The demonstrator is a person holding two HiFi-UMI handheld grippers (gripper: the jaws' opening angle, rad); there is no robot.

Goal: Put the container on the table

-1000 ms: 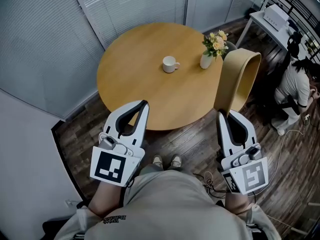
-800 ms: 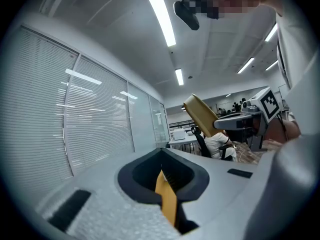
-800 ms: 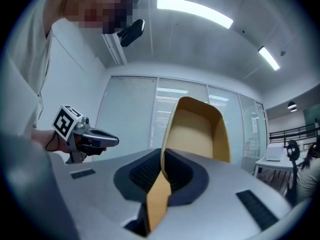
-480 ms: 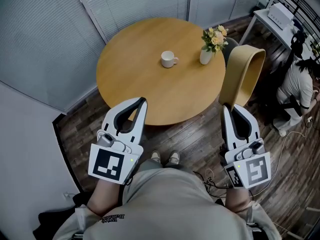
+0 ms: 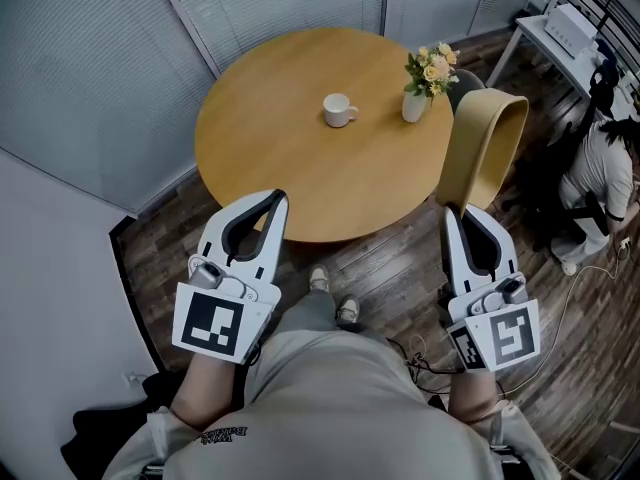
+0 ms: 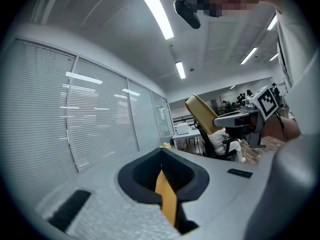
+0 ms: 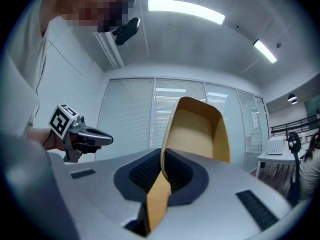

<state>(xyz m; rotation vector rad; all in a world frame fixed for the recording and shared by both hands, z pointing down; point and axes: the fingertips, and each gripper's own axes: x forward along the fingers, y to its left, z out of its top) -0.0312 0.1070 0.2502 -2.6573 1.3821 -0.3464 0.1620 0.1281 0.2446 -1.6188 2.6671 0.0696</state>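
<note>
The container [image 5: 482,148] is a tall tan open-topped shell, held upright in the air beside the right edge of the round wooden table [image 5: 290,158]. My right gripper [image 5: 453,211] is shut on its lower rim. In the right gripper view the container [image 7: 199,129] rises straight out of the closed jaws of that gripper [image 7: 160,176]. My left gripper [image 5: 277,199] is shut and holds nothing, hovering over the floor just short of the table's near edge. The left gripper view shows the container [image 6: 202,115] off to the right.
A white cup [image 5: 338,110] stands near the table's middle and a white vase of flowers [image 5: 424,80] near its right side. A seated person [image 5: 600,173] and a white desk [image 5: 560,33] are at the far right. Blinds and glass walls [image 5: 110,78] close the back and left.
Both grippers sit slightly lower and closer to me in the head view, and both stay shut. The container remains in the right gripper. One foot has stepped forward below.
</note>
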